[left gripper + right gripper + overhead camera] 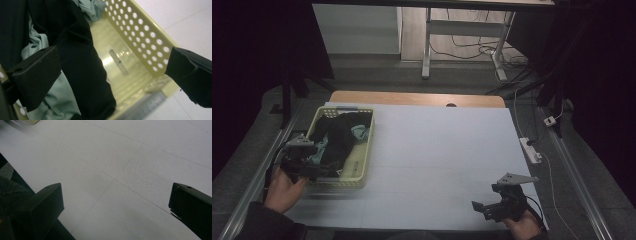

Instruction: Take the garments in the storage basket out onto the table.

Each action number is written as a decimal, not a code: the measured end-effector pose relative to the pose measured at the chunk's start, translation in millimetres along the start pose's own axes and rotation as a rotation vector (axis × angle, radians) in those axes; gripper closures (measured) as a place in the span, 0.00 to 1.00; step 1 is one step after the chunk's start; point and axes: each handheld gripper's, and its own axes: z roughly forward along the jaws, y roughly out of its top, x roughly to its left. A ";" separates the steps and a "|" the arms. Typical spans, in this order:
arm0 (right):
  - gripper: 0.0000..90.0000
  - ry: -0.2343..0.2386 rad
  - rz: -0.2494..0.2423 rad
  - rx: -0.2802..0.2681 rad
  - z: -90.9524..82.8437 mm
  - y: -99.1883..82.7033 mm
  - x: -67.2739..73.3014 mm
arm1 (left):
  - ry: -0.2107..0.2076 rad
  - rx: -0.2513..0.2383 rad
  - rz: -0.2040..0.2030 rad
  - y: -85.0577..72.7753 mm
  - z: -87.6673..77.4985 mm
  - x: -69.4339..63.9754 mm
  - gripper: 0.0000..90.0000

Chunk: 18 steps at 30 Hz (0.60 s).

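Nearest us, our right gripper (484,209) hovers at the table's (437,150) near right corner, jaws spread wide over bare white surface, holding nothing. Our left gripper (110,75) also gapes wide at the near end of the yellow perforated basket (363,165); black cloth (82,65) lies between its jaws, one pad over the pale green cloth (62,100), nothing clamped.

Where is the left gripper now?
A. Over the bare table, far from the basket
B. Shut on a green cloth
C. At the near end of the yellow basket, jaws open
C: the left gripper sits at the yellow basket with its jaws apart around the black cloth.
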 end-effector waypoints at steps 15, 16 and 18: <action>0.00 0.001 0.002 0.007 0.6 0.2 -0.3 | 0.017 0.004 0.007 30.6 19.3 24.3 0.00; 0.00 0.001 0.001 0.007 0.7 0.2 -0.3 | 0.018 0.005 0.002 33.0 21.0 26.9 0.00; 0.00 0.004 0.001 0.007 1.0 0.3 -0.3 | 0.023 0.011 -0.010 37.7 25.2 32.1 0.00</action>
